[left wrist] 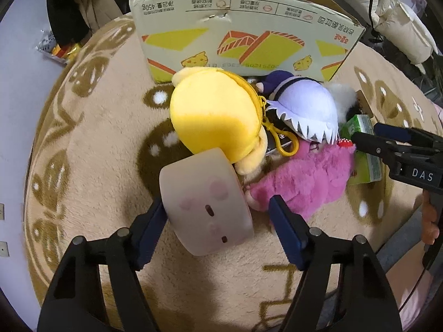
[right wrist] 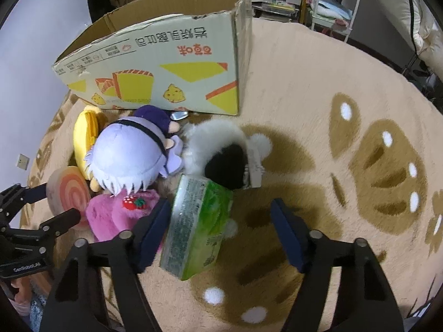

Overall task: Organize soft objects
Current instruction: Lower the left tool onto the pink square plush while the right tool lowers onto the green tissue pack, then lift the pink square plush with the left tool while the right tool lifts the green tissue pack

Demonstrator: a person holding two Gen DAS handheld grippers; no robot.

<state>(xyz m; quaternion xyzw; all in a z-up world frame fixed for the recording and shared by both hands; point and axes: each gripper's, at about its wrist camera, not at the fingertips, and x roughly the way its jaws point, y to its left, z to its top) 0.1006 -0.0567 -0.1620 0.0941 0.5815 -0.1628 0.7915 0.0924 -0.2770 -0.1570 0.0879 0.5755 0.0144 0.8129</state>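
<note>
Beige paw-print rug [right wrist: 318,88] carries one cardboard box [left wrist: 243,41]; before it, five plush toys. Left gripper [left wrist: 218,215] half-open around swirl cushion [left wrist: 207,207]; right gripper [right wrist: 221,215] half-open around green tissue pack [right wrist: 193,227].

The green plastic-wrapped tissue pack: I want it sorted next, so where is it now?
The green plastic-wrapped tissue pack lies on the beige patterned rug, low in the right wrist view, between the right gripper fingers, beside the pink fluffy plush.

Dim indoor light, soft shadows, strong fisheye edge distortion.
</note>
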